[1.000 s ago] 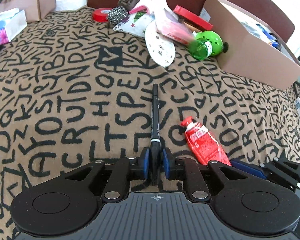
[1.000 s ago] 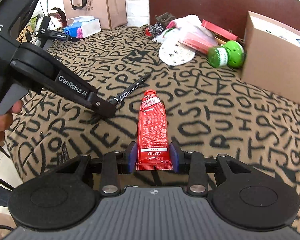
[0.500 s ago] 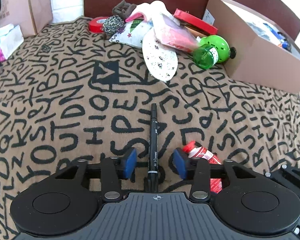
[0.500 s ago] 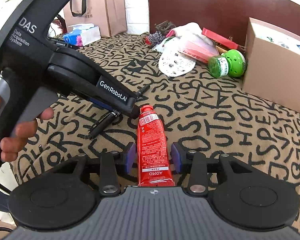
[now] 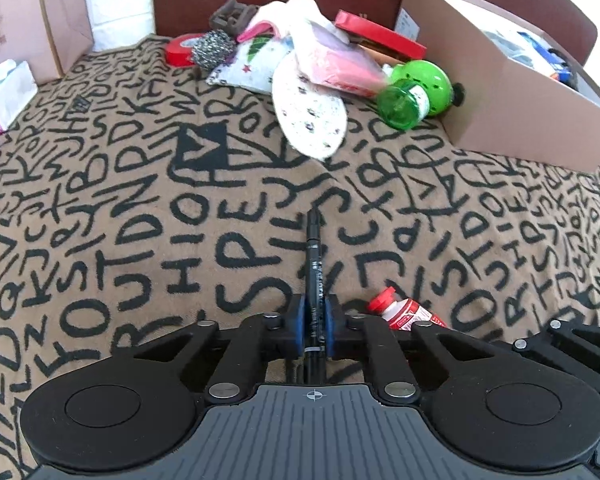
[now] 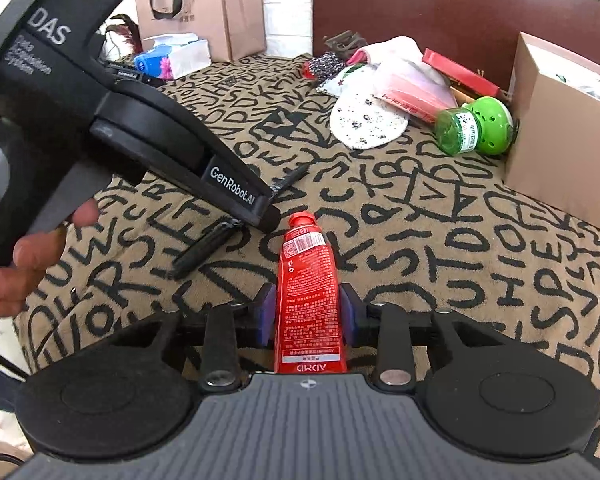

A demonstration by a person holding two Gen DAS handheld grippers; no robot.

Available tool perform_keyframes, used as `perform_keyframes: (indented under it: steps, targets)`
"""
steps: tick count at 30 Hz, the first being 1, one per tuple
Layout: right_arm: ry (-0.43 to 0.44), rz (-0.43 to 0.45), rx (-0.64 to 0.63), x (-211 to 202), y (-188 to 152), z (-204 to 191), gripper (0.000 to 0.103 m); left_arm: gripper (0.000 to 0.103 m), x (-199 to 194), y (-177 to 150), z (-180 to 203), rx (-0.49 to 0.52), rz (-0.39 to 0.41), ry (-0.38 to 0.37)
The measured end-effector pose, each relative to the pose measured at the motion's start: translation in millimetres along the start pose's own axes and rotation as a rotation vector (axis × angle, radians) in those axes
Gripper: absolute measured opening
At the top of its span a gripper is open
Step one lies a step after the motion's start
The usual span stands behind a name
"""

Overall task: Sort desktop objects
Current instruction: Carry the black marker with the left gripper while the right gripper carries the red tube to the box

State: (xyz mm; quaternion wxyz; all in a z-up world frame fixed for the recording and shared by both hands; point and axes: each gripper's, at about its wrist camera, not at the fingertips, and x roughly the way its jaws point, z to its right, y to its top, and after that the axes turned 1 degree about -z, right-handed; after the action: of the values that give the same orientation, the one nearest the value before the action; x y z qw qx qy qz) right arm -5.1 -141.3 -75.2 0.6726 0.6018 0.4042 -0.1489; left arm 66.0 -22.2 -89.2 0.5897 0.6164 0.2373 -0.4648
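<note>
Now, from the left wrist, the left tool [image 5: 314,322], spread wide half a second ago, is clamping the black pen [image 5: 313,256], which points toward twelve o'clock over the tabletop [image 5: 140,200]. From the right wrist, the right tool [image 6: 307,314] is closing on the red tube [image 6: 308,292], pads touching it; both objects seem ready for lifting.

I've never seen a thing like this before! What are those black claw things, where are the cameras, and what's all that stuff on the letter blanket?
They are two hand-held grabbers, each with a camera looking along its fingers. The left gripper pinches a black pen. The right gripper has a red tube between its fingers; whether it squeezes it, I cannot tell. Farther back on the lettered cloth lie a green bottle, a white insole, red tape and a cardboard box.
</note>
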Motion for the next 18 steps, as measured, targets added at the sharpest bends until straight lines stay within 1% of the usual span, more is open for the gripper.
perform_keyframes:
  steps: [4, 7, 12, 14, 16, 18]
  targets:
    - [-0.012, -0.007, 0.011, -6.7, -4.9, 2.8, 0.038, 0.007, 0.9, -1.9, 6.5, 0.015, 0.000, -0.016]
    - [-0.052, -0.009, 0.000, -11.4, -9.3, 3.4, 0.038, 0.007, 0.7, -1.7, 13.4, 0.035, -0.006, -0.044]
    - [-0.079, -0.014, 0.035, -15.1, -14.7, 17.7, 0.038, 0.006, 4.3, -1.3, 28.4, 0.065, -0.007, -0.060]
    - [-0.078, -0.012, 0.051, -14.4, -15.8, 19.6, 0.038, 0.006, 4.3, -0.5, 30.3, 0.063, -0.006, -0.070]
    - [-0.084, -0.010, 0.032, -13.0, -16.5, 17.5, 0.038, 0.006, 4.3, -0.1, 30.0, 0.053, -0.007, -0.080]
    - [-0.086, -0.002, 0.046, -12.1, -16.7, 17.5, 0.037, 0.006, 3.9, 0.2, 28.5, 0.038, -0.009, -0.083]
